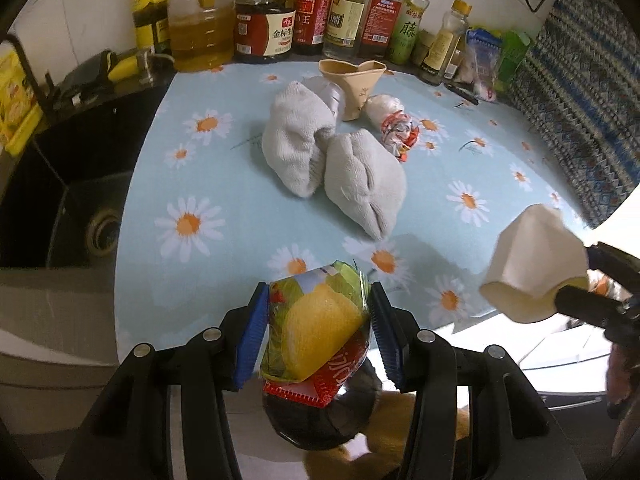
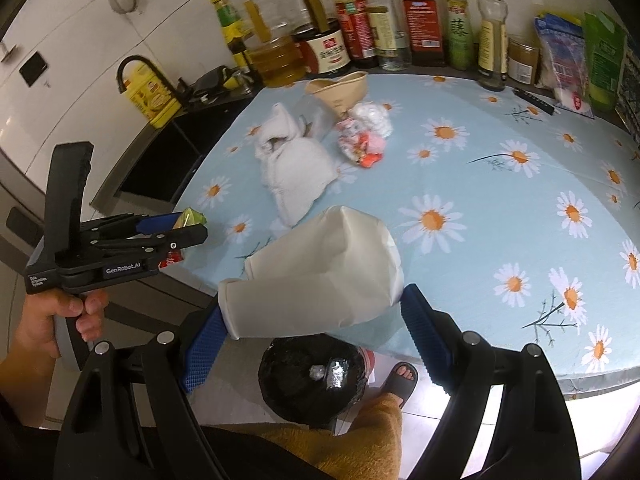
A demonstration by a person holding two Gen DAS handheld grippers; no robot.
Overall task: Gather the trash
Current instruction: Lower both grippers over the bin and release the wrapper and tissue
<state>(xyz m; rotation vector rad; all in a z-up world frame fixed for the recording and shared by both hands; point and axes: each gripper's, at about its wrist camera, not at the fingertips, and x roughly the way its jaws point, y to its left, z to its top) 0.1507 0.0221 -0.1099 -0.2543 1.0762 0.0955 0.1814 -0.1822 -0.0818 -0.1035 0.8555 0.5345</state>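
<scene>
My left wrist view looks forward from the table's (image 1: pixel 224 152) near edge; my right sits just beside it, angled alike. Both share the bottles (image 1: pixel 276 24) (image 2: pixel 332 36) behind.

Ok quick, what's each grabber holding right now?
Left gripper: closed on the snack wrapper.
Right gripper: closed on the white paper cup.

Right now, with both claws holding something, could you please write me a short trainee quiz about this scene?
1. True or false: the left claw is shut on a snack packet.
2. What does the right claw hold? A) a sock B) a white paper cup C) a bottle
3. Fill in: below both claws, a black-lined ____ stands on the floor.

Key: 1 true; 2 B; 3 bin.
</scene>
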